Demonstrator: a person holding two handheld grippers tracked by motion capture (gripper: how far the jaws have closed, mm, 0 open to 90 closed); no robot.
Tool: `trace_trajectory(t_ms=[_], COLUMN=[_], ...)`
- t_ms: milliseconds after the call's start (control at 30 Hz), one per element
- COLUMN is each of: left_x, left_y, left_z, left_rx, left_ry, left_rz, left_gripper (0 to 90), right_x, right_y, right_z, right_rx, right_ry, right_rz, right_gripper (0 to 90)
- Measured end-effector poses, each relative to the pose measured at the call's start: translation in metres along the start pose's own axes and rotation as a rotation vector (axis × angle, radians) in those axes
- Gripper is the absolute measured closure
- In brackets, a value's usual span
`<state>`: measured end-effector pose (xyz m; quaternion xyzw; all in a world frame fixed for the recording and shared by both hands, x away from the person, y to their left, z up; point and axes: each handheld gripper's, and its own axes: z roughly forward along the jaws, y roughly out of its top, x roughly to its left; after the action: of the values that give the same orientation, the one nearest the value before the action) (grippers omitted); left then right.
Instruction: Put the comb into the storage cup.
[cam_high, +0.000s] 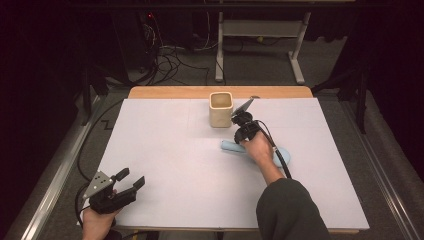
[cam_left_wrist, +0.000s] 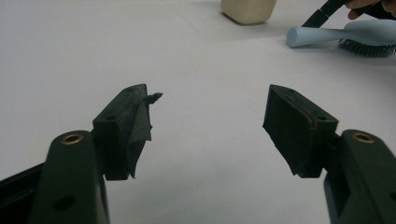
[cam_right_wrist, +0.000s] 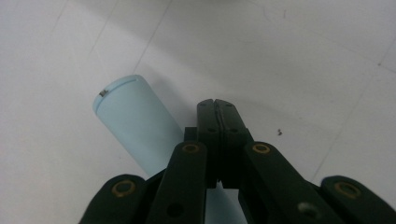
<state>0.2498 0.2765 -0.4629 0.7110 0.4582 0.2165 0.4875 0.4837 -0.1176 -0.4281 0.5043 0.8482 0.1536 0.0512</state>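
The hairbrush (cam_high: 235, 146), pale blue with dark bristles, lay on its side on the white table (cam_high: 165, 165), right of centre and just in front of the cream square cup (cam_high: 220, 109). From the high view we saw its handle end pointing left, while our right hand (cam_high: 259, 148) covered the middle of it and the head stuck out beyond the wrist on the right. The right gripper (cam_high: 243, 127) sat over the handle, between the brush and the cup, close to both. In the right gripper view its jaws were pressed together pad to pad with nothing between them, and the round end of the handle (cam_right_wrist: 133, 121) passed beneath them on the left; we could not tell whether the jaws touched it. The left gripper (cam_high: 131, 180) rested at the near left corner of the table in our left hand (cam_high: 97, 220), well apart from the brush. Its jaws stood parted and empty over bare table, with a torn scrap of black tape (cam_left_wrist: 142, 123) hanging from one pad. In the left gripper view the brush (cam_left_wrist: 336, 35) and the cup (cam_left_wrist: 247, 10) showed far off at the top.
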Motion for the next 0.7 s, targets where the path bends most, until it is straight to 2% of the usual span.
trace_trajectory(t_ms=[267, 700], left_x=[0.0, 0.0], left_y=[0.0, 0.0], left_z=[0.0, 0.0], left_rx=[-0.002, -0.004], left_ry=[-0.003, -0.002], left_rz=[-0.005, -0.005], left_gripper=[32.6, 32.4], right_x=[0.007, 0.014], right_y=[-0.005, -0.013], right_z=[-0.001, -0.005], right_rx=[-0.012, -0.014], right_ry=[0.027, 0.037], right_rz=[-0.016, -0.057], right_gripper=[90.0, 90.0])
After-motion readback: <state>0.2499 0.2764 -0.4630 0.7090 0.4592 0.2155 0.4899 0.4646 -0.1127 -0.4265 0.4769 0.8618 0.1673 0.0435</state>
